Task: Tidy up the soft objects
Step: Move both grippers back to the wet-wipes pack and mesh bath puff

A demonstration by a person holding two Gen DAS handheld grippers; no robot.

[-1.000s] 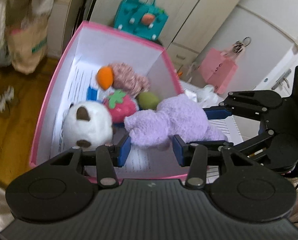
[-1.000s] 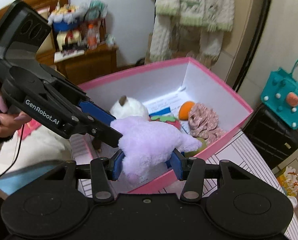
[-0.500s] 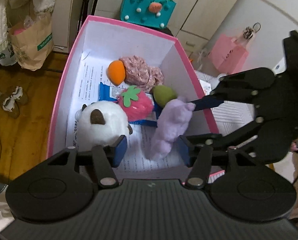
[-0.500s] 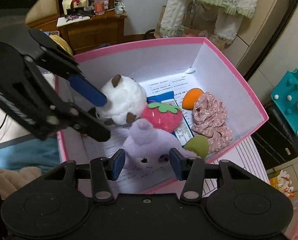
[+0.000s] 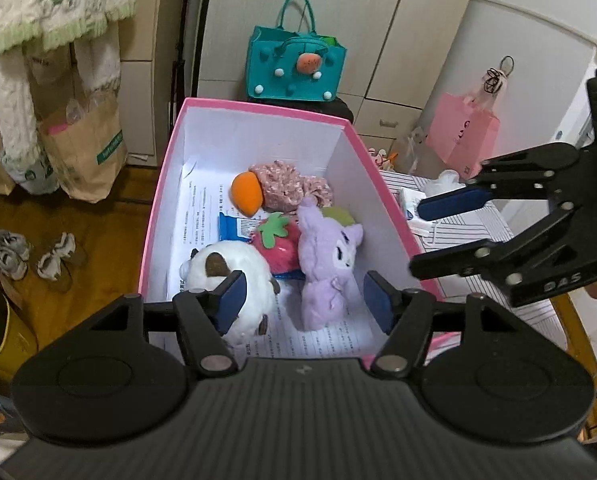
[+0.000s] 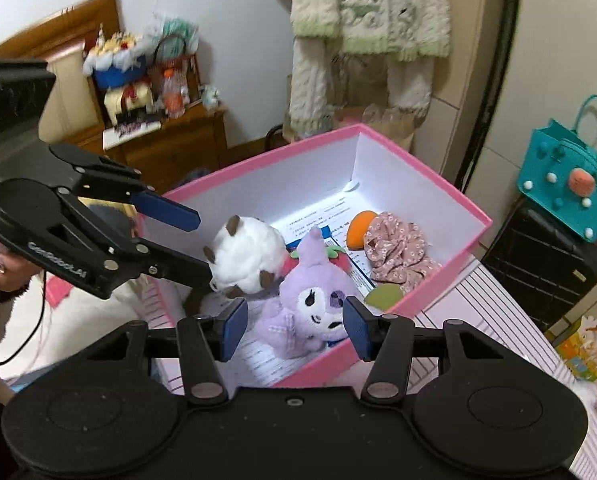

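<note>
Nearest the cameras, the left gripper (image 5: 304,300) hung over the near end of the pink box (image 5: 166,184). Its jaws had just been opening and stood apart with nothing pressed between them, though the purple plush (image 5: 326,256) lay below in the gap. The right gripper (image 6: 294,326) hovered at the box's near right edge, also spread and empty, having widened a little, with the same plush (image 6: 310,300) in line beneath it.

The purple plush lay on the printed paper on the box floor, near the front, beside the white plush (image 5: 234,276) on its left and leaning against the strawberry (image 5: 276,240) behind it. The drop looked done, so the sound way to finish would be to lift both grippers straight up with jaws kept wide, so no pad snags the soft fur and drags the toy back out.

Further in lay a green piece (image 6: 384,295) by the right wall, a blue packet (image 5: 234,227), an orange toy (image 5: 245,196) and a pink floral cloth (image 5: 290,188). The box was getting crowded, and the tall walls left little side room for the grippers.

Beyond the box stood a teal bag (image 5: 294,68) on a black case, and a pink bag (image 5: 462,140) to the far right.
</note>
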